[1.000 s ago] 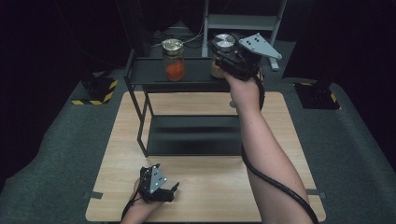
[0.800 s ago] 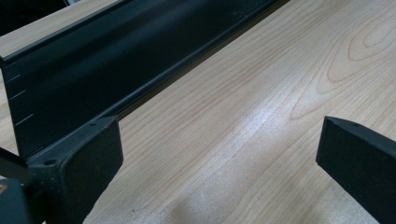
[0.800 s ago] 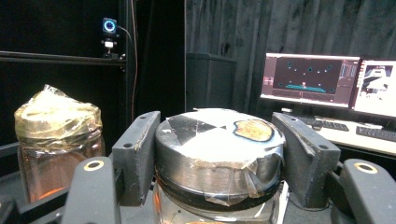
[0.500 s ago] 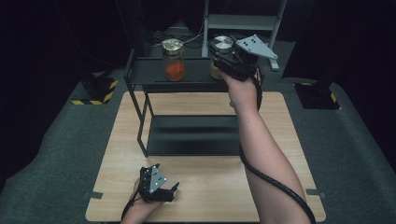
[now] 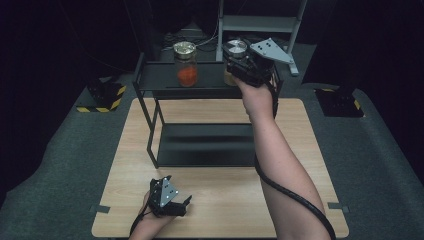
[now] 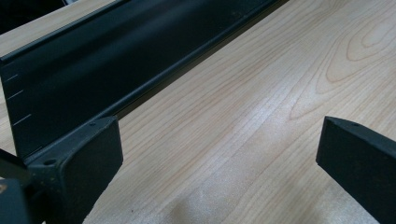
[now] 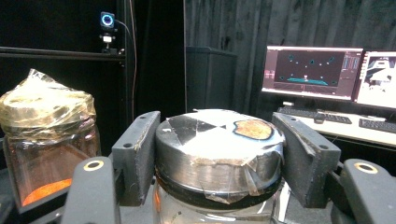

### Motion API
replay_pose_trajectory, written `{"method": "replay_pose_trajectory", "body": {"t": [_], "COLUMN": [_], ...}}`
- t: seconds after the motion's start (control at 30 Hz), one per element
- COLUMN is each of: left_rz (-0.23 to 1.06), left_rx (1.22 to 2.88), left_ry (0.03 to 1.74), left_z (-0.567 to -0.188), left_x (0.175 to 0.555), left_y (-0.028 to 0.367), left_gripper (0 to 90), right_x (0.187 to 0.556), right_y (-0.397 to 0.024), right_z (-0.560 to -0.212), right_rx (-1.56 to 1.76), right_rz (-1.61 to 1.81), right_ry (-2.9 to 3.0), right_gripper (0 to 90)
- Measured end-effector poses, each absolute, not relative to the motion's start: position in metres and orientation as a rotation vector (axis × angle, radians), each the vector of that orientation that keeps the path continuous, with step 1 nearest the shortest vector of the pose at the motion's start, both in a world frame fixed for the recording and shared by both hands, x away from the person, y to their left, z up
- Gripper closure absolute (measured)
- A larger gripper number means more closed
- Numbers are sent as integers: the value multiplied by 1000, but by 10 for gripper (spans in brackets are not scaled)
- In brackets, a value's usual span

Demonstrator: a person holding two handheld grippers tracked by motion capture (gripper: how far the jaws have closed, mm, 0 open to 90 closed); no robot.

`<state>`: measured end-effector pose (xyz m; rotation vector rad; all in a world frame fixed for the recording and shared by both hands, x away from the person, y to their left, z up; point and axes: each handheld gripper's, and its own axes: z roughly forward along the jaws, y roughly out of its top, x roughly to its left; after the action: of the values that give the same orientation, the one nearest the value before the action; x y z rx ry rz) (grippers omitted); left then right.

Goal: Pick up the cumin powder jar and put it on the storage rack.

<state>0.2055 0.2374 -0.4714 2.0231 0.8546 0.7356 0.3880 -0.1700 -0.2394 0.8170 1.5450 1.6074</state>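
The right claw (image 7: pixel 217 158) is gripping the silver metal lid of a glass jar (image 7: pixel 219 149), 1 black pad pressing on each side of the lid's rim. In the high view this lidded glass jar (image 5: pixel 235 50) is standing at the right end of the top shelf of a black 2-tier metal rack (image 5: pixel 160 80). Compared with the frame a second earlier, the right claw (image 5: pixel 250 67) is sitting a touch further toward the back of the rack, its grey 3-cornered plate lying more fully over the jar; the grip itself is looking unchanged.

A second glass jar with orange contents and a crinkled gold foil top (image 5: pixel 185 64) is standing on the same shelf, well apart to the left, and is keeping the same spot as before. In the right claw view this jar (image 7: pixel 46 140) is showing just beside the left pad, with a narrow dark gap between them.

The left claw (image 5: pixel 170 202) is resting near the front edge of the light wooden desk (image 5: pixel 310 150), in the same place as a second ago. Its jaws are standing wide apart with nothing between them, bare wood (image 6: pixel 243 116) lying between the pads and the rack's black lower shelf (image 6: pixel 107 65) running just ahead.

The desk's right half and front strip are lying open, and the rack's lower shelf is bare.
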Motion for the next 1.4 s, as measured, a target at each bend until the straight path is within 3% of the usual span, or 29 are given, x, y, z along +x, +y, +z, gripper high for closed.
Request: {"method": "replay_pose_trajectory", "body": {"t": [0.7,1.23,1.4], "left_rz": [743,745,743], "left_rx": [2029,2032,2033], "left_ry": [847,846,848], "left_z": [-471,-471,-471], "left_x": [205,205,205], "left_y": [236,236,236], "left_gripper": [8,8,8], "right_x": [391,388,383], "right_y": [-170,-162,-163], "right_z": [-239,-236,-238], "right_rx": [841,879,850], "right_rz": [1617,1597,1597], "right_ry": [1544,1554,1553], "right_gripper": [336,0,0]}}
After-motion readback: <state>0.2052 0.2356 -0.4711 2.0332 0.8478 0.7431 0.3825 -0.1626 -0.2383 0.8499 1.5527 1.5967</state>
